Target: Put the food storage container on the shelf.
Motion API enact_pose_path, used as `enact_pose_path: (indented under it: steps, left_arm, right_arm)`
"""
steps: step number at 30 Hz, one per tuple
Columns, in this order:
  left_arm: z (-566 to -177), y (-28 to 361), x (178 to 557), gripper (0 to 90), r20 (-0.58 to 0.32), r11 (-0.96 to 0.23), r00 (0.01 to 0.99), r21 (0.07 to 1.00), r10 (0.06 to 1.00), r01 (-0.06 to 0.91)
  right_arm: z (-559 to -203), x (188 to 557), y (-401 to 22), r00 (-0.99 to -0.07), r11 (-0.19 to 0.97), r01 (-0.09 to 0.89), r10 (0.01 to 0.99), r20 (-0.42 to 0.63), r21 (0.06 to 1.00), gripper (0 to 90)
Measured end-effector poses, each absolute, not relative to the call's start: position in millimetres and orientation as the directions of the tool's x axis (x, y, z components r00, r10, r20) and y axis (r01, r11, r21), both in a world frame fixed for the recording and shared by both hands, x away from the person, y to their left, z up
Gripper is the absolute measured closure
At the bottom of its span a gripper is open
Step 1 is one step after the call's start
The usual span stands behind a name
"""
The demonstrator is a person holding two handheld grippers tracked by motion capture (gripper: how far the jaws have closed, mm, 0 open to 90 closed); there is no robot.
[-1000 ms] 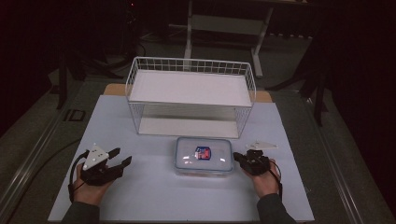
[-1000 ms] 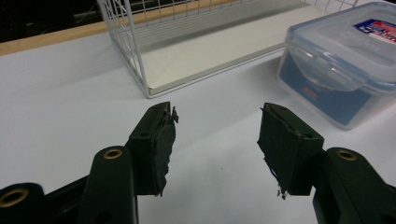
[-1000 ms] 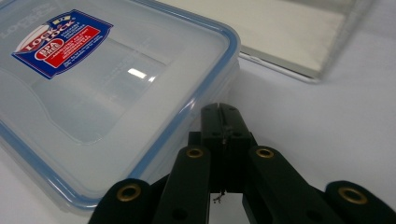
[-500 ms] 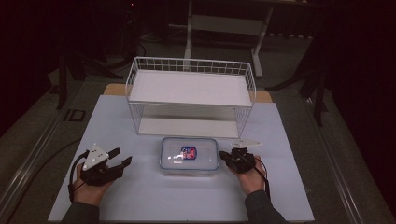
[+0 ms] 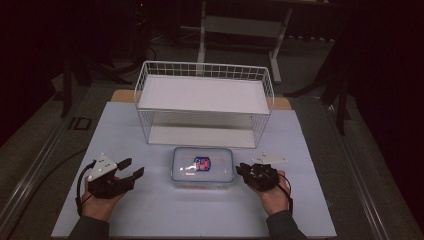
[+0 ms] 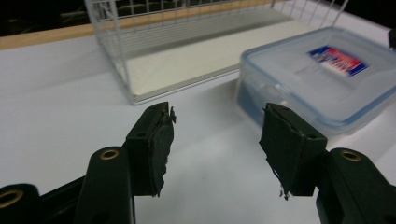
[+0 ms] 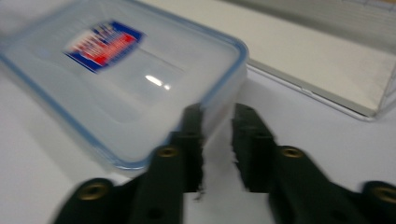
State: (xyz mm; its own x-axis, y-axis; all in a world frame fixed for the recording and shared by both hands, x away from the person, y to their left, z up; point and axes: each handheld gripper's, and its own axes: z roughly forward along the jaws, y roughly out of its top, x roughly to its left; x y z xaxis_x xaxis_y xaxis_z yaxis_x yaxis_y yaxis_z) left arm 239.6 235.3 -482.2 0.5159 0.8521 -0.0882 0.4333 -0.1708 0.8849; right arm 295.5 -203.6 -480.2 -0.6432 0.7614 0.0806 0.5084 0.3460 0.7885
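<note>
A clear plastic container (image 5: 202,166) with a blue-rimmed lid and a red-and-blue label lies on the white mat in front of the wire rack. My right gripper (image 5: 241,170) rests against the container's right end, jaws almost together with only a thin gap and nothing between them. In the right gripper view the container (image 7: 116,70) has its corner just past my right gripper (image 7: 218,114). My left gripper (image 5: 134,166) sits left of the container, open and empty. In the left gripper view my left gripper (image 6: 217,116) points at bare mat, with the container (image 6: 322,70) to the upper right.
A white wire rack (image 5: 205,95) with an upper shelf and an open lower level stands behind the container, its front edge close to the box. The white mat (image 5: 310,150) covers the table, with dark floor and table legs beyond it.
The container has slid left across the mat with my right gripper moving left behind it. My left gripper has stayed in place, open.
</note>
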Motion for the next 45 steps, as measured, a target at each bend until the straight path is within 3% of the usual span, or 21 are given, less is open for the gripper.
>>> enact_pose_path:
  steps: [8,17,20,35,37,39,45]
  left_arm:
    - [-479.2,215.6,248.4,40.7,-0.134,-0.155,0.533,0.873,0.836,0.462]
    - [-492.2,178.5,271.3,32.9,-0.241,-0.165,0.568,0.805,0.787,0.570]
    - [-494.0,170.6,277.3,24.3,-0.261,-0.154,0.554,0.790,0.791,0.593]
    - [-512.4,158.9,315.2,18.6,-0.522,-0.082,0.523,0.651,0.674,0.755]
    - [-512.4,158.9,315.2,18.0,-0.522,-0.082,0.523,0.651,0.674,0.755]
    - [-516.7,155.5,319.5,15.7,-0.581,-0.074,0.497,0.600,0.644,0.797]
    - [-516.6,154.9,319.3,15.6,-0.590,-0.069,0.486,0.589,0.644,0.805]
  right_arm:
    - [-476.9,293.9,-208.4,-0.636,0.274,0.527,0.755,0.160,0.804,57.5]
    - [-484.4,301.1,-198.4,-0.639,0.224,0.597,0.713,0.288,0.770,43.1]
    - [-486.7,304.5,-194.8,-0.636,0.213,0.606,0.709,0.306,0.766,37.6]
    - [-502.8,317.7,-184.7,-0.603,0.196,0.705,0.672,0.430,0.681,17.6]
    - [-503.9,318.6,-183.9,-0.600,0.197,0.712,0.668,0.440,0.674,17.6]
    - [-506.6,322.4,-184.5,-0.585,0.181,0.732,0.661,0.469,0.657,14.1]
    - [-512.1,328.0,-186.7,-0.561,0.154,0.766,0.634,0.532,0.624,13.9]
